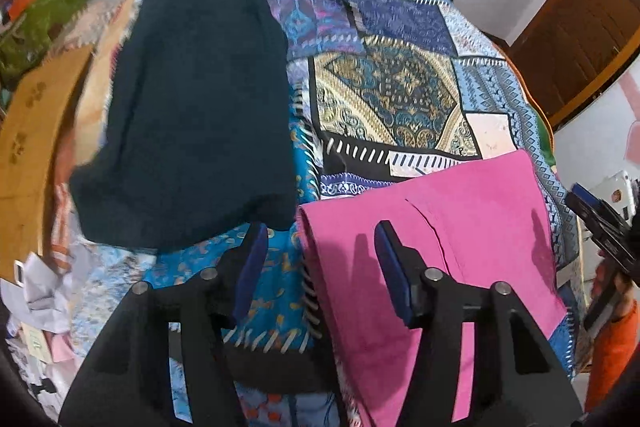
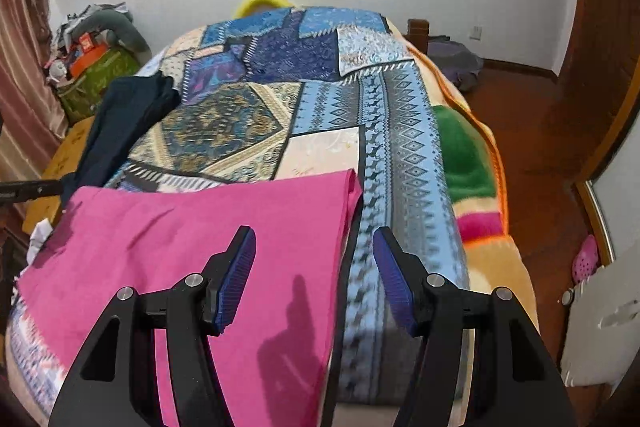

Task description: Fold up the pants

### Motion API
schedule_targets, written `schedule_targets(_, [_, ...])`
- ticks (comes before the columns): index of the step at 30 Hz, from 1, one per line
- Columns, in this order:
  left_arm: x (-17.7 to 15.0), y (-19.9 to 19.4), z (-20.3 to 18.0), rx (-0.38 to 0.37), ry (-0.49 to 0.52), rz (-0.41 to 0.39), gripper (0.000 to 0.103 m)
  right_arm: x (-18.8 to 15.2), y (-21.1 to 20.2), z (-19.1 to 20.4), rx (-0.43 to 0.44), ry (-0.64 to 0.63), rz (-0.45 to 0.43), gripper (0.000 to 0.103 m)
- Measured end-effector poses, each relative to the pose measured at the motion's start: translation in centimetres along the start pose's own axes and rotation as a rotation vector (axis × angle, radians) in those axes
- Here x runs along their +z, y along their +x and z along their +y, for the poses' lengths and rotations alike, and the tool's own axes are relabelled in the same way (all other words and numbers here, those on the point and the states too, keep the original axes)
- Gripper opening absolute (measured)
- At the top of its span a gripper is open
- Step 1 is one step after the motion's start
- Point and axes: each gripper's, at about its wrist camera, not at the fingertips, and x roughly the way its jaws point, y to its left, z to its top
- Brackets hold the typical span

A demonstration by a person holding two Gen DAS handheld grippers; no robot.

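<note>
pink pants [image 2: 192,251] lie folded flat on the bedspread [image 2: 256,123], both grippers' fingers [image 1: 390,255] wide.

No legible txt (prob. too blurred).

Both wrist views look down close over the bed, sharing pink pants [image 1: 460,227] and patchwork cover [image 2: 320,115]

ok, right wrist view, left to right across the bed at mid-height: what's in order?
Folded dark navy garment → flat pink pants → blue patchwork-pattern bedspread → green-and-orange fleece blanket at the bed's right edge → reddish-brown wooden floor. Both claws hang open above the near end.
</note>
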Motion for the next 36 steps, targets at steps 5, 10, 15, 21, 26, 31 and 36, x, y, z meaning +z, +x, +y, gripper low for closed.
schedule_targets(5, [0.2,2.6,-0.2,-0.013,-0.001,0.061,0.047,1.7,4.4,-1.7,-0.025,0.024,0.048,0.057])
schedule_targets(10, [-0.1,3.4,-0.7,-0.043,0.005,0.073,0.026,2.7,8.0,-2.7,0.006,0.057,0.105,0.054])
schedule_targets(15, [-0.2,3.2,-0.8,-0.027,0.019,0.053,0.007,2.5,9.2,-1.8,0.020,0.023,0.126,0.034])
schedule_targets(21, [-0.8,3.0,-1.1,0.031,0.038,0.021,0.004,2.2,9.5,-1.0,-0.022,-0.047,0.128,0.009])
schedule_targets(26, [-1.8,3.4,-1.0,0.112,0.065,0.008,0.005,2.2,10.0,-1.3,-0.054,-0.047,0.128,0.006])
schedule_targets(31, [-1.8,2.9,-1.1,0.126,0.087,0.002,0.005,2.4,10.1,-0.8,-0.086,-0.071,0.133,0.006])
schedule_targets(36, [-1.9,0.9,-2.2,0.159,0.141,-0.048,0.006,3.0,8.2,-0.8,-0.104,-0.052,0.111,0.011])
